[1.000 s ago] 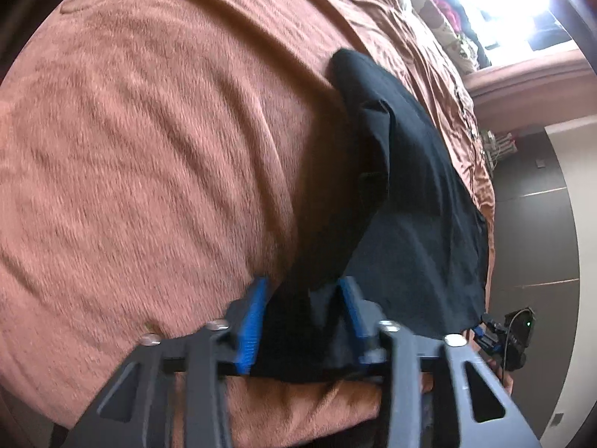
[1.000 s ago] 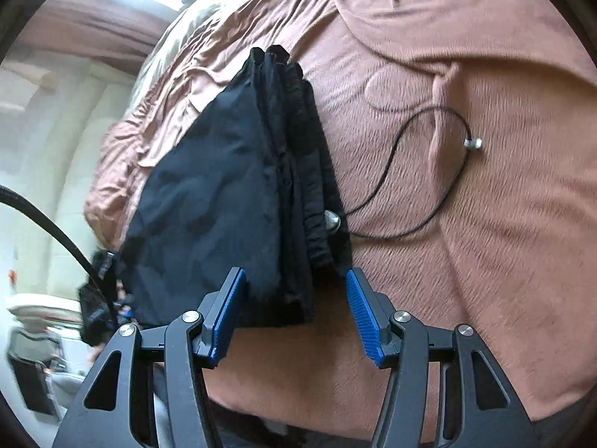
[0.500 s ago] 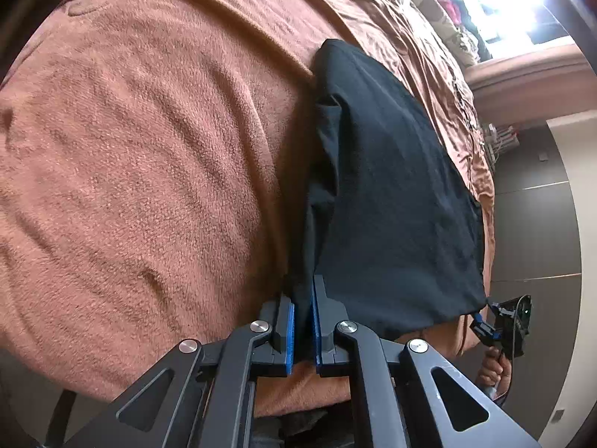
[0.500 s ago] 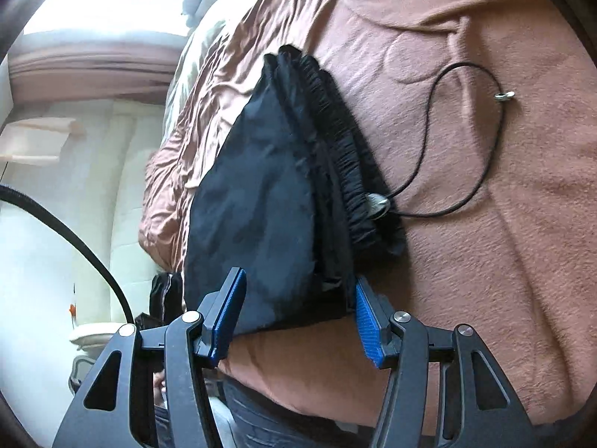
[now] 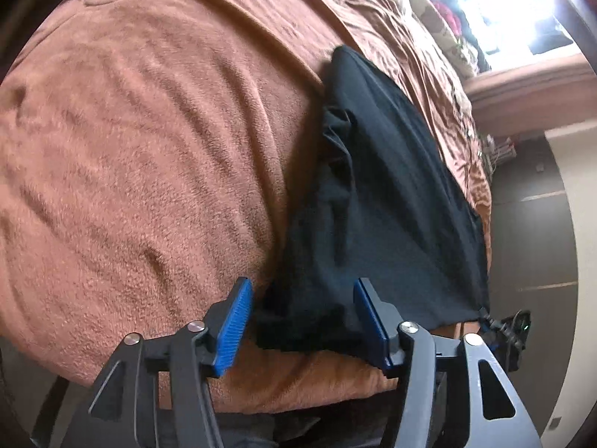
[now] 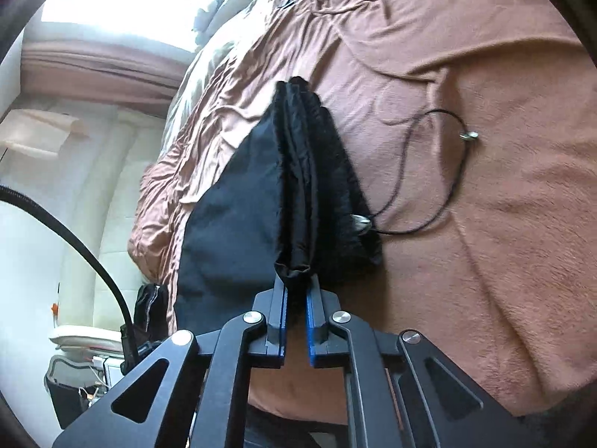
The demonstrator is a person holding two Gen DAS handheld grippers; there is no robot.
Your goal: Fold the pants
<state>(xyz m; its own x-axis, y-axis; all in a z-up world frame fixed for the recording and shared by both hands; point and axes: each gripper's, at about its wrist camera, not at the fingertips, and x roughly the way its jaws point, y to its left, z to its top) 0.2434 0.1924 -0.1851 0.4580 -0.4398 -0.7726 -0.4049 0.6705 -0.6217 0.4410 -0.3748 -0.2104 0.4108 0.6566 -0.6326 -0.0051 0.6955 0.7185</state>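
Note:
Black pants [image 5: 391,186] lie folded lengthwise on a brown fleece blanket [image 5: 149,149]. My left gripper [image 5: 302,285] hovers at their near corner. Its jaws are opening, and the cloth lies loose between the blue pads [image 5: 233,321] without being pressed. In the right wrist view the pants [image 6: 231,224] show their gathered waistband edge. My right gripper [image 6: 296,285] is shut on a bunched fold of that edge. A thin black drawstring [image 6: 410,156] with a metal tip [image 6: 469,135] trails from the waistband onto the blanket [image 6: 503,224].
The bed's near edge runs just below both grippers. Crumpled bedding and clothes [image 5: 444,11] lie at the far end. A thick black cable [image 6: 74,231] hangs left of the bed, with light furniture behind it. A dark wall and floor lie past the bed's right side in the left wrist view.
The left gripper closed on the pants' near corner half a second ago and has since let go and spread. The right gripper, open around the waistband edge before, has shut on it.

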